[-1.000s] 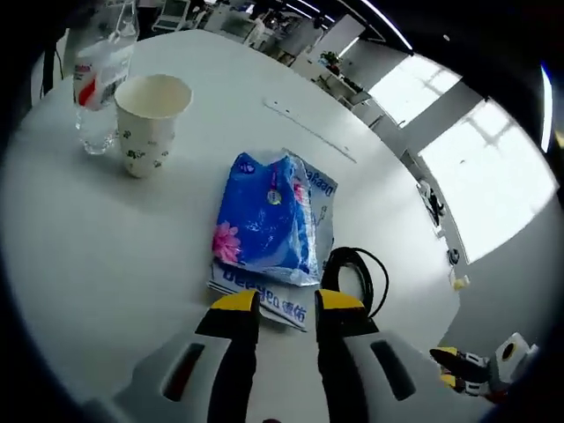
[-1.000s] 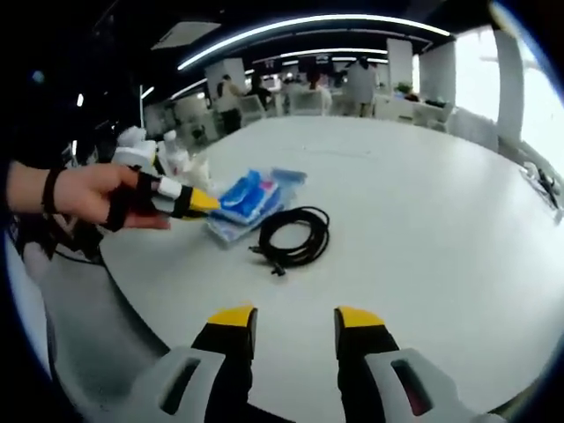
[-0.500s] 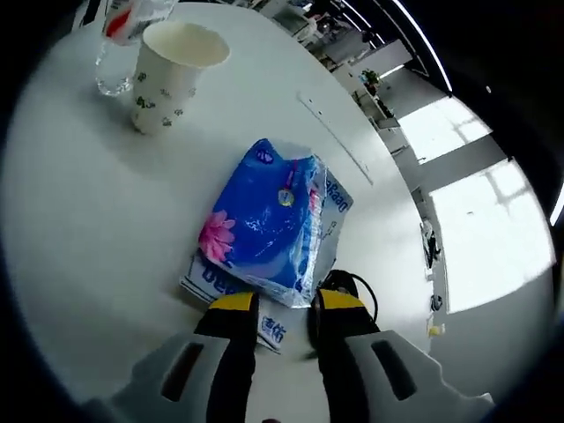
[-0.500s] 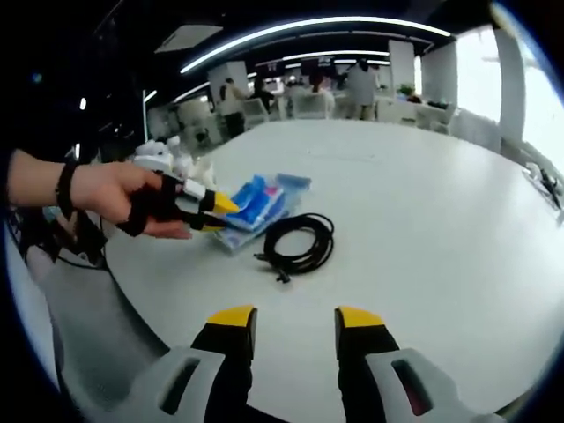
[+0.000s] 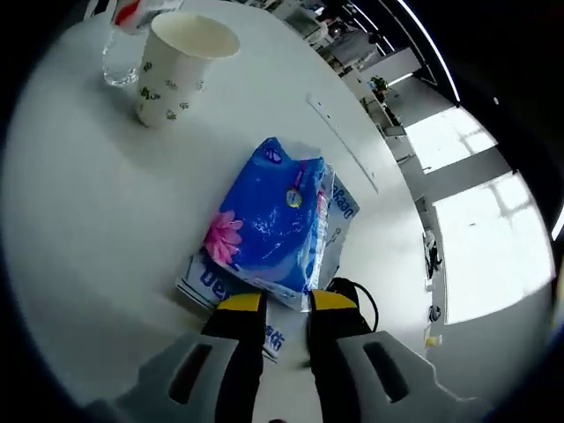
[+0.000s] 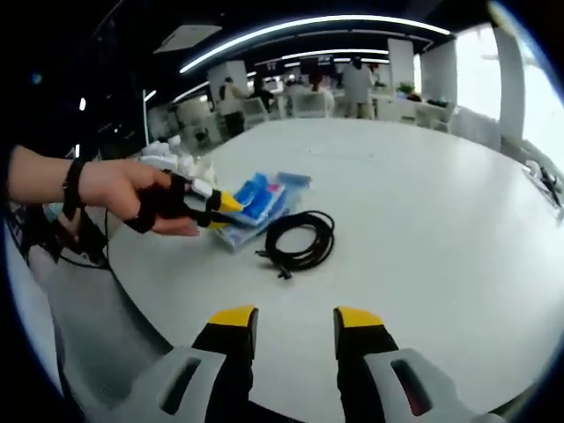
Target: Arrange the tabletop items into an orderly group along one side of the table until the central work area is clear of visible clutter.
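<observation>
A blue tissue pack lies on a white-and-blue pack on the round white table. My left gripper is open but narrowed, its yellow-tipped jaws straddling the stack's near edge. A coiled black cable lies just right of that gripper. A flowered paper cup and a clear water bottle stand beyond. In the right gripper view a hand holds the left gripper against the tissue pack, with the cable beside it. My right gripper hovers open over bare table, holding nothing.
The table edge curves close by on the left in the right gripper view. Bare table surface stretches right of the cable. Desks, chairs and people stand far behind the table, with bright windows to the right.
My left gripper has moved forward onto the tissue stack's near edge and its jaws have drawn closer together. The right gripper has stayed put and open.
</observation>
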### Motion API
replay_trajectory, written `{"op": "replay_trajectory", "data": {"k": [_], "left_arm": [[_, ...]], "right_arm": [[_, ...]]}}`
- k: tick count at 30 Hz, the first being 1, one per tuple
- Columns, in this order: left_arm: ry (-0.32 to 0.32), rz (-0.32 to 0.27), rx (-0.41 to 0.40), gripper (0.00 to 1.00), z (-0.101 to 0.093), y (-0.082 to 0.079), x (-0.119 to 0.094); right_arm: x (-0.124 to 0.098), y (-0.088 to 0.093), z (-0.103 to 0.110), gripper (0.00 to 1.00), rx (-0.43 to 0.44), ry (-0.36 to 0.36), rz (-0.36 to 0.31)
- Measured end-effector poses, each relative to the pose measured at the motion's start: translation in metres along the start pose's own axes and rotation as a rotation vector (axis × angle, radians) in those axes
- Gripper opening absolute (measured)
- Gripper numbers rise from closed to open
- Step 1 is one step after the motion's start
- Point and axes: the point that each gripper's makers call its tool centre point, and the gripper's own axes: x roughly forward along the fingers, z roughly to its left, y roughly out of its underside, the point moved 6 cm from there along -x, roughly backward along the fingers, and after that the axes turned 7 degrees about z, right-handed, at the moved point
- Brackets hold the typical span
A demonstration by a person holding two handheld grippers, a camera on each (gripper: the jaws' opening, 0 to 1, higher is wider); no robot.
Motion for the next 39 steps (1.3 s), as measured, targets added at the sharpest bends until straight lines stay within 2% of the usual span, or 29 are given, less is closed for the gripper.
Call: {"op": "replay_trajectory", "data": {"k": [1,4,11,12,15,17,23,29,37,39], "left_arm": [[-0.009,0.004,0.002,0.05,0.002,0.0,0.0],[-0.012,0.009,-0.003,0.0,0.004,0.001,-0.002],[-0.011,0.014,0.032,0.0,0.005,0.004,-0.009],[-0.014,0.019,0.052,0.0,0.006,0.005,-0.009],[-0.025,0.065,0.254,0.0,0.005,0.015,-0.017],[-0.032,0.065,0.306,0.0,0.009,0.019,-0.022],[-0.023,0.089,0.412,0.0,0.015,0.025,-0.035],[-0.023,0.097,0.485,0.0,0.016,0.023,-0.045],[-0.035,0.126,0.689,0.0,0.02,0.029,-0.064],[-0.038,0.134,0.713,0.0,0.023,0.031,-0.068]], "right_arm": [[0.0,0.0,0.0,0.34,-0.001,0.0,0.001],[0.0,-0.001,0.0,0.33,0.0,0.0,-0.003],[0.003,-0.004,0.003,0.33,-0.004,-0.007,-0.005],[0.004,-0.005,0.004,0.33,-0.005,-0.009,-0.005],[0.007,-0.006,0.006,0.33,-0.01,-0.017,0.0],[0.01,-0.008,0.007,0.33,-0.017,-0.022,0.002],[0.02,-0.016,0.012,0.32,-0.021,-0.044,0.003],[0.03,-0.024,0.021,0.32,-0.032,-0.073,0.007],[0.047,-0.03,0.035,0.32,-0.051,-0.11,0.019],[0.051,-0.028,0.038,0.32,-0.052,-0.12,0.029]]}}
